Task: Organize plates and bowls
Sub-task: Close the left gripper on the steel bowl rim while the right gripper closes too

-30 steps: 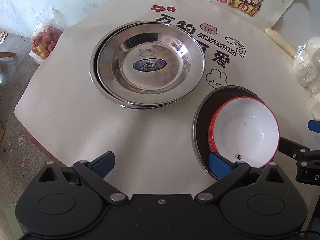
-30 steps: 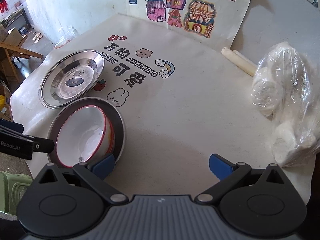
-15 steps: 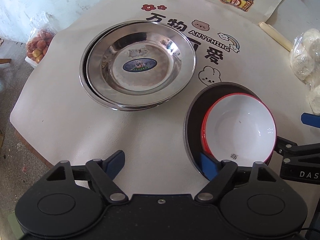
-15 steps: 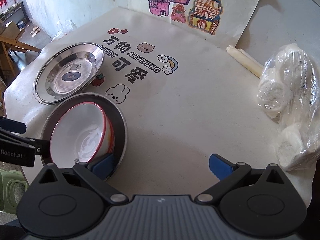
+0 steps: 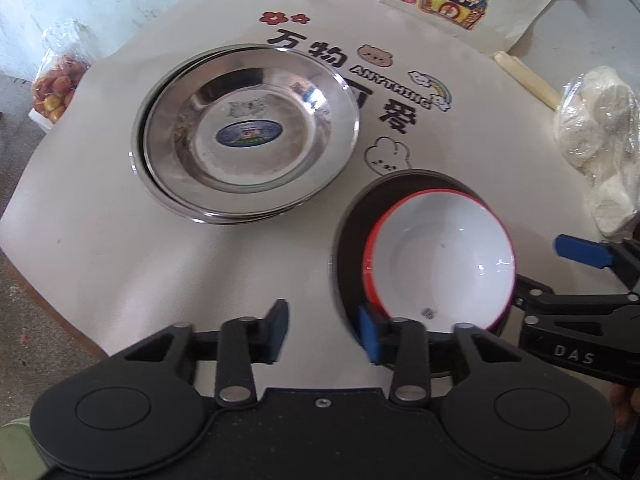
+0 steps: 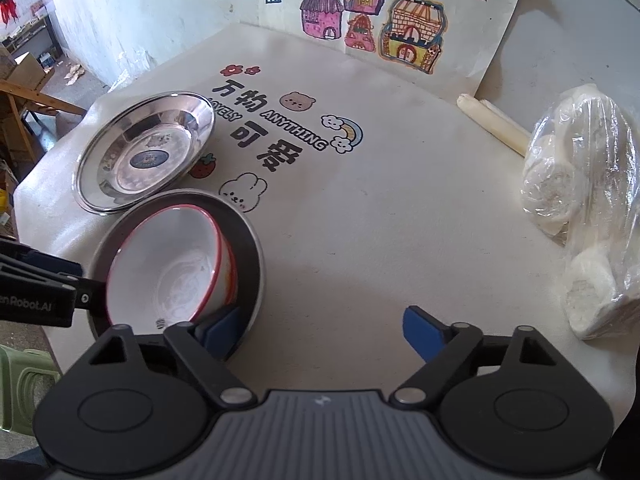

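Stacked steel plates lie on the table's left; they also show in the right wrist view. Stacked red-rimmed white bowls sit in a dark plate near the front edge, also seen in the right wrist view as bowls and dark plate. My left gripper is open, its right finger at the dark plate's near rim. My right gripper is open, its left finger at the dark plate's rim on the other side.
A clear bag of white buns sits at the right. A pale roll lies by the propped house picture. A bag of fruit lies beyond the table's left edge. The tablecloth carries printed letters.
Both grippers have moved in toward the dark plate. The left gripper's jaws have narrowed. The bowls and plates have not moved.
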The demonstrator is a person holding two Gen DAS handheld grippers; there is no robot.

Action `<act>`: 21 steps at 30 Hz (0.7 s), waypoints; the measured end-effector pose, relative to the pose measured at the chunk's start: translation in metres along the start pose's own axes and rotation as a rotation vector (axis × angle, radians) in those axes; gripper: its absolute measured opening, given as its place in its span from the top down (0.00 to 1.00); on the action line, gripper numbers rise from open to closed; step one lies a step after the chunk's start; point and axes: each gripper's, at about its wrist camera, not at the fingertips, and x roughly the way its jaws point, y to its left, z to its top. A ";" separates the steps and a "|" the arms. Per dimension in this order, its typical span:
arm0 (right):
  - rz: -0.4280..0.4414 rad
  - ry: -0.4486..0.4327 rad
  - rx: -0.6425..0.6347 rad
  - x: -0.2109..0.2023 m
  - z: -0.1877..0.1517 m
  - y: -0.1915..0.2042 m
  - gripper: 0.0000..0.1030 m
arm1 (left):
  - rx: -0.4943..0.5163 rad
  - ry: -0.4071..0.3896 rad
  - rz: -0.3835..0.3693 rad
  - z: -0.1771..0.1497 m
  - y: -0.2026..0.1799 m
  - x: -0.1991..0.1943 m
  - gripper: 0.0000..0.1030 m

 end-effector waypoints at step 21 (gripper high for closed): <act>0.200 0.037 0.131 0.011 0.003 -0.002 0.74 | -0.021 0.003 -0.039 0.002 -0.002 0.003 0.87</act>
